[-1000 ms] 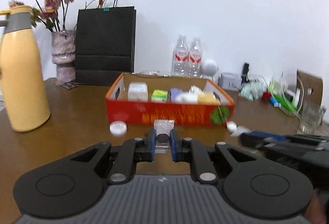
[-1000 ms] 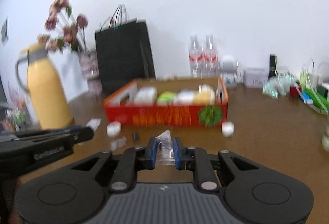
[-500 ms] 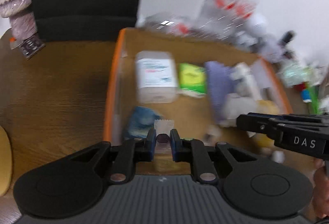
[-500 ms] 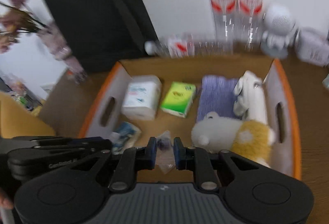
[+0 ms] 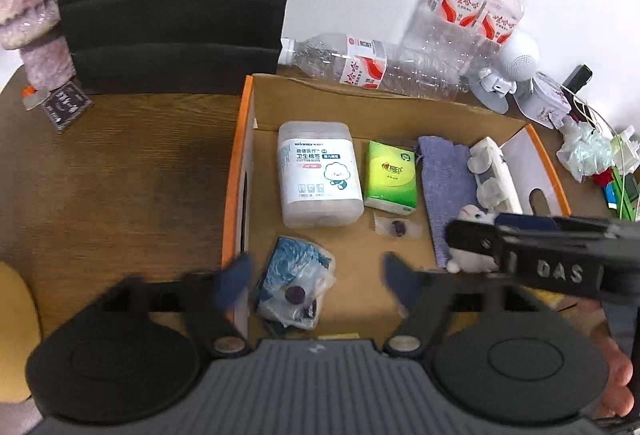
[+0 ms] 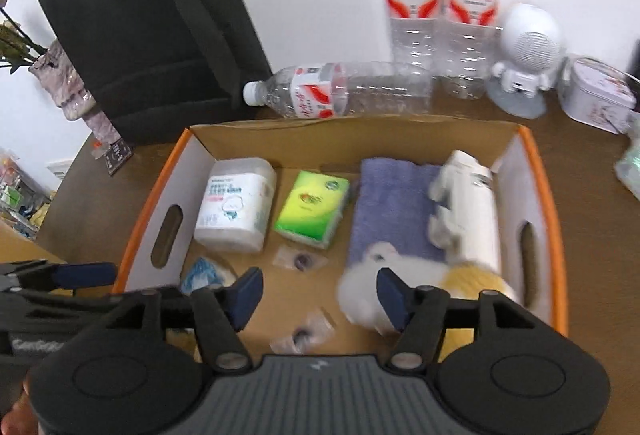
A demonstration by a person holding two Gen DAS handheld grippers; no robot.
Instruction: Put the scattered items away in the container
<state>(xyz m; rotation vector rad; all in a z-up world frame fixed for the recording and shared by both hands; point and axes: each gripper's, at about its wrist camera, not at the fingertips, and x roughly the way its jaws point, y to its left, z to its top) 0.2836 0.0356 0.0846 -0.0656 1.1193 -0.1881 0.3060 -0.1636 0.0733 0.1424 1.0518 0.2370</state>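
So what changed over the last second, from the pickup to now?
Both grippers carried small clear packets from the table to over the cardboard box. The left gripper and right gripper are opening; nothing sits between their fingers. One packet lies loose inside. The cotton-swab tub and tissue pack stayed put.

The left gripper's fingertips are smearing with motion blur as the jaws are opening, so their edges cannot be read. The right gripper is crossing the left wrist view and covering most of the plush toy and the box's near right corner. The yellow jug is being cut off by the left edge. In the right wrist view, the plush toy is blurring into a pale patch. Print on the cotton swab tub is too small to read. The black bag is hiding the wall behind it.
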